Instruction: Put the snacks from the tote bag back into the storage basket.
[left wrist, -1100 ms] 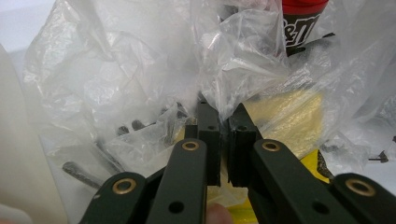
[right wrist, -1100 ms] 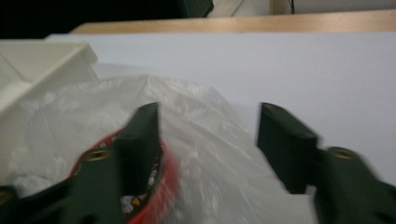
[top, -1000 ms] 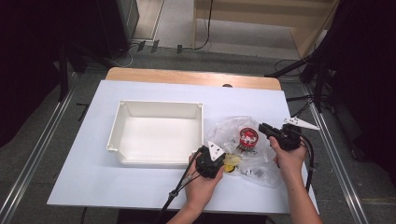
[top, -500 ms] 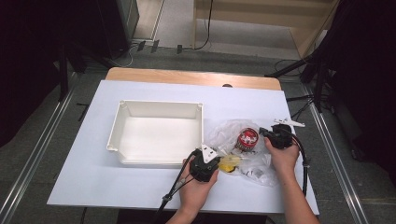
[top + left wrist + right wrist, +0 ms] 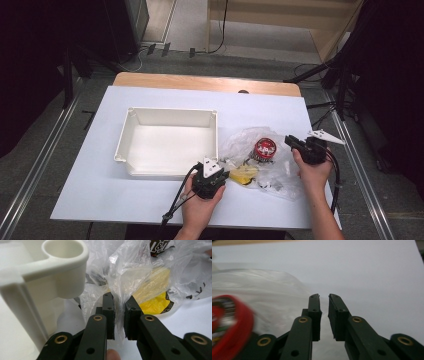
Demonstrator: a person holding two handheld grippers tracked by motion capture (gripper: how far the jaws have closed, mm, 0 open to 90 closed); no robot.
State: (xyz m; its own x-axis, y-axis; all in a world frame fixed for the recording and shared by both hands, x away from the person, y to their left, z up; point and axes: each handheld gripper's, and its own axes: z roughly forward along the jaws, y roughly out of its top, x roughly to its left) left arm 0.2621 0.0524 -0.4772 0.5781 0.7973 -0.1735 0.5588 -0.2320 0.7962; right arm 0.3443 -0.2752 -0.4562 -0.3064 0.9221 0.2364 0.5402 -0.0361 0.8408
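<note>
Lying right of the tray (image 5: 170, 142) on the tabletop (image 5: 100, 190), the bag (image 5: 260, 160) held a red tin (image 5: 265, 148) and yellow packet (image 5: 243, 174). The left claw (image 5: 119, 307) pinched a fold of the bag's film; the right claw (image 5: 324, 306), nearly together, gripped nothing at its right edge.

The white tray (image 5: 170, 141) walls off the worktop (image 5: 95, 185) left of centre; its corner post stands just beside the left gripper (image 5: 119, 312), leaving little room on that side. The crumpled clear plastic bag (image 5: 250, 145), with a red tin (image 5: 265, 148) and a yellow packet (image 5: 243, 173) inside, lies between the two grippers. Beyond the right gripper (image 5: 324, 312) the worktop lies bare and open
</note>
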